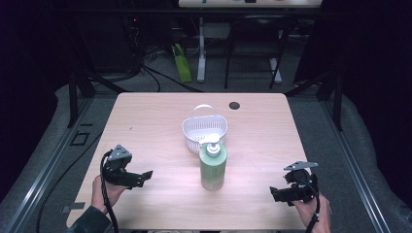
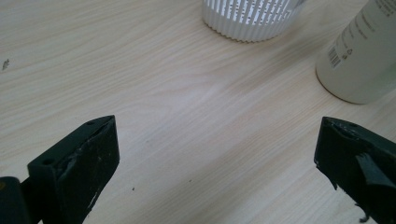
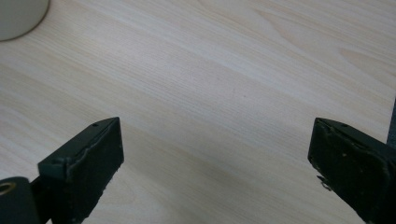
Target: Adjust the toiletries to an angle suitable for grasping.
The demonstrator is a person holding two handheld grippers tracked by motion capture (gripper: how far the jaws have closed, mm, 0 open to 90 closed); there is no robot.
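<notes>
Start-of-grasp state, nothing held yet.

- Pump bottle (image 1: 213,167): pale green, white pump head, stood upright near the table's middle, slightly toward the person's edge. It sits just in front of the white basket (image 1: 204,130), close to it; contact can't be confirmed from the high view. In the left gripper view the bottle's lower body (image 2: 362,60) is seen up and to the right of the jaws, the basket's ribbed wall (image 2: 247,18) beyond it.
- Left gripper (image 1: 137,178): held low over the table (image 1: 145,126), left of the bottle and well apart from it, jaws aimed toward the bottle. Jaws are spread wide, bare wood between them (image 2: 215,154).
- Right gripper (image 1: 280,193): held low at the right near edge, also well apart from the bottle, jaws pointed inward. Jaws spread wide, nothing between them (image 3: 215,158). A sliver of the bottle's base (image 3: 18,16) is caught in the top-left corner of its view.

Placement logic, as judged: the 2 grippers are parked symmetrically either side of the bottle, both pre-opened, so either can close in on it from the side. The basket is set directly behind with its handle up and its mouth open, which makes it the likely destination. The bottle is tall with a narrow footprint, so a side grip on the body is expected rather than on the pump head; a low or off-centre push could tip it into the basket wall.
</notes>
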